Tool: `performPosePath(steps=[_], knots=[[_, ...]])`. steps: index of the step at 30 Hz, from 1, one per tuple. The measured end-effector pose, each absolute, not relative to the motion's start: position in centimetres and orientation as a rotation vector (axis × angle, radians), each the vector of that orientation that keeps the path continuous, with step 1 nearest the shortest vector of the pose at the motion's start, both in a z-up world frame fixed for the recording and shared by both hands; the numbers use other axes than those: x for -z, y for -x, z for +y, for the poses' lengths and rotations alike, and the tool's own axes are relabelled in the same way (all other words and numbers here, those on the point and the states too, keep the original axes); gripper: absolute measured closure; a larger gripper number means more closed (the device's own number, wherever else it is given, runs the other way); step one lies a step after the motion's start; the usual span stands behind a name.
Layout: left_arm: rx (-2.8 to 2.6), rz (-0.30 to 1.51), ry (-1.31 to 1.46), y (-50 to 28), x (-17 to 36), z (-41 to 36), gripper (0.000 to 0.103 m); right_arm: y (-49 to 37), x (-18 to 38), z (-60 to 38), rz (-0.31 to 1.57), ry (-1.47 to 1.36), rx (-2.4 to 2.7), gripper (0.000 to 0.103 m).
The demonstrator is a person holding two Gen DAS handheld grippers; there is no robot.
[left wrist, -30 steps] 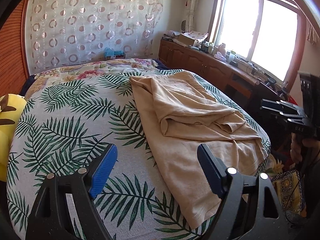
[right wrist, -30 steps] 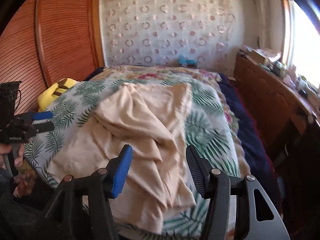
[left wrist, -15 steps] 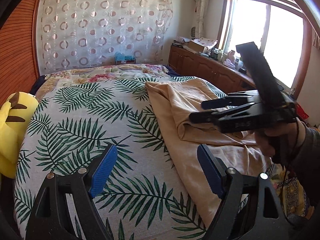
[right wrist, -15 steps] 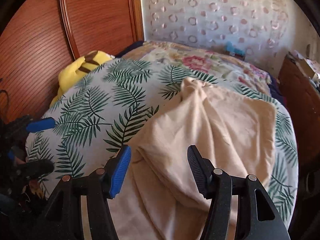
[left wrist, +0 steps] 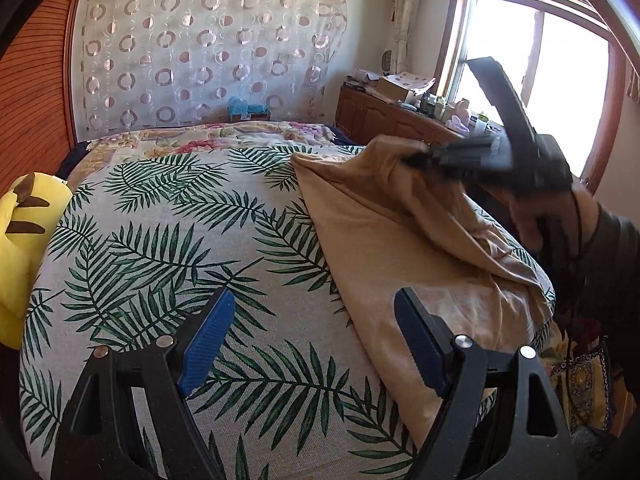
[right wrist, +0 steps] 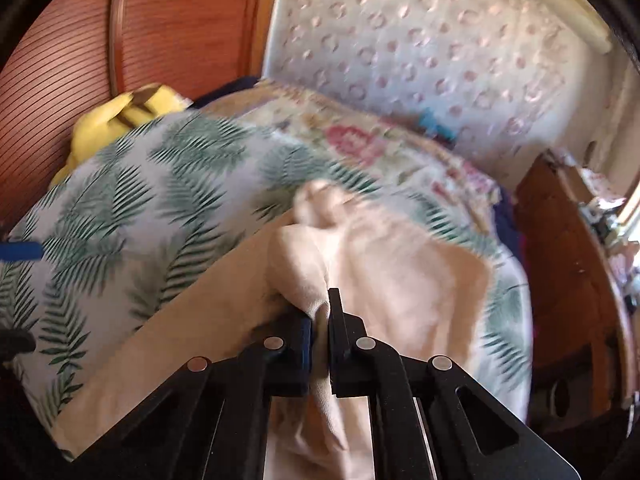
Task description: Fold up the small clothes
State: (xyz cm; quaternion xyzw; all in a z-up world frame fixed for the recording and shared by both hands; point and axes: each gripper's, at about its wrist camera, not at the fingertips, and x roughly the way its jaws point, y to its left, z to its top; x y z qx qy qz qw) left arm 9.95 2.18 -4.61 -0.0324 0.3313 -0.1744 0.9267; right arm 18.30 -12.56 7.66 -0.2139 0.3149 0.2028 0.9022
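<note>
A beige garment (left wrist: 384, 240) lies crumpled on the right half of a bed with a palm-leaf cover (left wrist: 168, 240). My left gripper (left wrist: 312, 340) is open and empty, low over the cover just left of the garment's near part. My right gripper (right wrist: 320, 316) is shut on a fold of the beige garment (right wrist: 384, 272) and lifts it off the bed. In the left wrist view the right gripper (left wrist: 412, 156) shows at the right, pinching the cloth's raised edge.
A yellow plush toy (left wrist: 20, 240) lies at the bed's left edge by the wooden headboard (right wrist: 80, 60). A wooden cabinet (left wrist: 396, 124) with clutter stands under the window, right of the bed. A patterned curtain (left wrist: 208, 52) hangs behind the bed.
My right gripper has closed on a fold of the beige garment and raised it. My left gripper has stayed open in about the same place.
</note>
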Motion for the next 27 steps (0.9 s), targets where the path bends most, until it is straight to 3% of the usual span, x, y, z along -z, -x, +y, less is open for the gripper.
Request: performPosePath(steps=[7, 11, 12, 14, 17, 27], knots=[[0.354, 0.685, 0.065, -10.0, 4.8, 1.7, 0.020, -25.3, -11.0, -17.7, 0.600, 0.426, -0.250, 0.097], [0.353, 0.694, 0.057, -10.0, 5.0, 1.5, 0.020, -29.9, -9.1, -19.6, 0.647, 0.387, -0.142, 0.097], [0.352, 0.697, 0.054, -10.0, 5.1, 1.5, 0.020, -31.2, -8.1, -20.0, 0.690, 0.370, -0.124, 0.094], [0.352, 0.701, 0.049, -9.9, 5.1, 1.4, 0.020, -32.8, -6.3, -20.3, 0.760, 0.348, -0.083, 0.070], [0.356, 0.704, 0.048, -9.9, 5.2, 1.3, 0.020, -32.9, -5.5, -20.9, 0.765, 0.311, -0.054, 0.052], [0.380, 0.698, 0.034, -9.8, 5.0, 0.0, 0.020, -23.5, -7.8, -22.2, 0.673, 0.256, -0.125, 0.050]])
